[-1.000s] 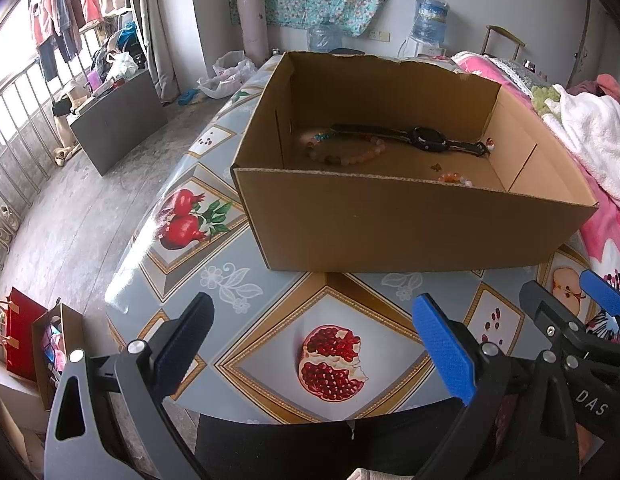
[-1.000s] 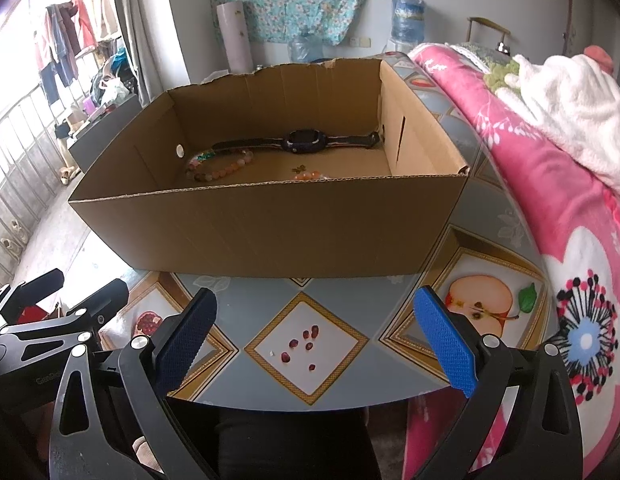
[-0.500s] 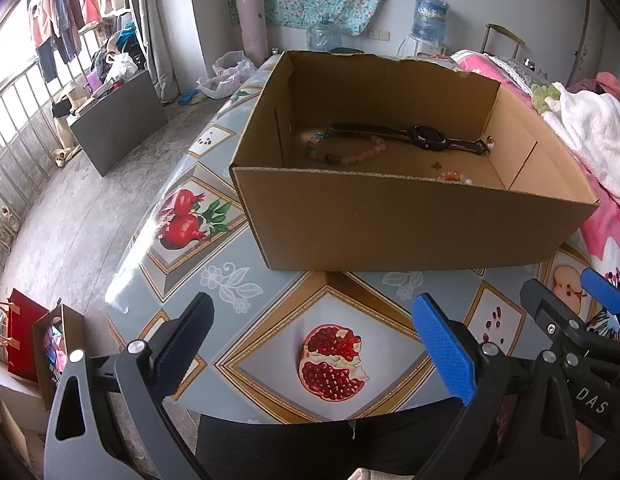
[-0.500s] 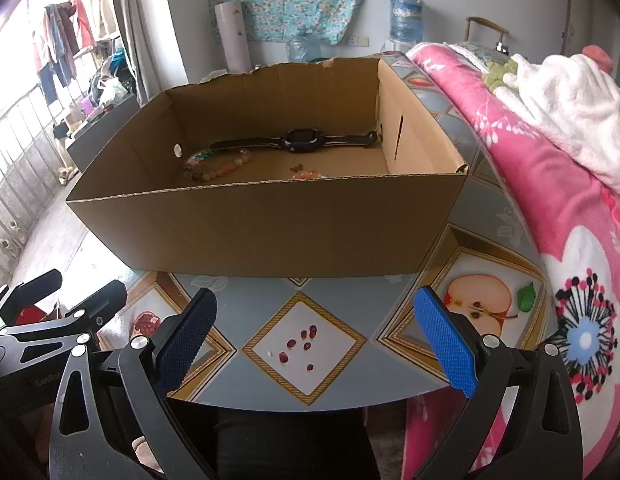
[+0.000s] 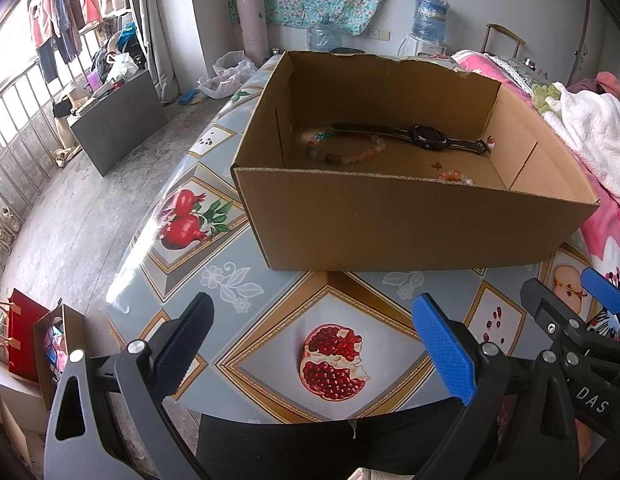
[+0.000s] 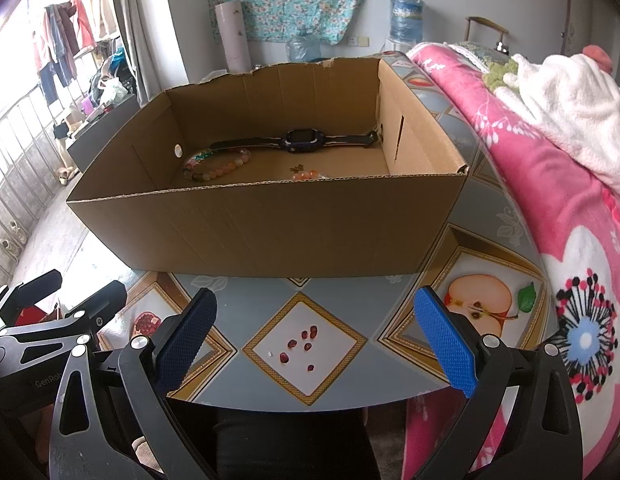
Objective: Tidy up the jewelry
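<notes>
An open cardboard box (image 5: 390,220) (image 6: 269,224) stands on the fruit-print table. Inside lie a black watch (image 5: 428,137) (image 6: 303,140) along the far wall, a pink beaded bracelet (image 5: 342,156) (image 6: 217,168) at the left, and a small orange bead string (image 5: 454,178) (image 6: 305,176) near the front wall. My left gripper (image 5: 316,344) is open and empty above the table's near edge. My right gripper (image 6: 318,338) is open and empty, beside it to the right.
A pink floral blanket (image 6: 570,200) with a white fleece (image 6: 570,100) lies at the right of the table. Floor, a grey cabinet (image 5: 117,116) and a railing are at the left. A red bag (image 5: 21,336) stands low on the left.
Both grippers have lifted or tilted very slightly; the box sits a touch lower in the views. Nothing was grasped or released.
</notes>
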Motion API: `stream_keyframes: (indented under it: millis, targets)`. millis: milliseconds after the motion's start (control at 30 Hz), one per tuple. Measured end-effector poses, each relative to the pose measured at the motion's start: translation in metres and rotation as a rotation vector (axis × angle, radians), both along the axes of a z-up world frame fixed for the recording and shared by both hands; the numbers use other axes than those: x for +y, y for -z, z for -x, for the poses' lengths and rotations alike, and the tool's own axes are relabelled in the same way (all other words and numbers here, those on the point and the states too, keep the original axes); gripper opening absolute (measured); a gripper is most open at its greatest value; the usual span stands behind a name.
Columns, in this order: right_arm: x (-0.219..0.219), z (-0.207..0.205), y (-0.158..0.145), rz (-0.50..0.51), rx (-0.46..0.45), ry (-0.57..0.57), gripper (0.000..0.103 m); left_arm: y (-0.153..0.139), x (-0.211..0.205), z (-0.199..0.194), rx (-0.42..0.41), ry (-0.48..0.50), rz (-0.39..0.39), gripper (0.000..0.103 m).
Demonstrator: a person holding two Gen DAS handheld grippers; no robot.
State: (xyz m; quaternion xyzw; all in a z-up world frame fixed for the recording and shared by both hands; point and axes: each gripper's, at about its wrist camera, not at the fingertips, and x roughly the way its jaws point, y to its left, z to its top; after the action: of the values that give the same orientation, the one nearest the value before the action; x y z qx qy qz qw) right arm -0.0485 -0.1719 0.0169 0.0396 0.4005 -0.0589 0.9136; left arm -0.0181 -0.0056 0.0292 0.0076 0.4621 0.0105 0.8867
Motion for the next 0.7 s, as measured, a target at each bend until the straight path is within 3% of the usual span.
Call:
stream_keyframes:
  millis: [700]
  targets:
    - [-0.0003,-0.0005,-0.0005,-0.002,0.001,0.0,0.095,0.0001,0.0011,0.0,0.002,0.002,0.001,0.097]
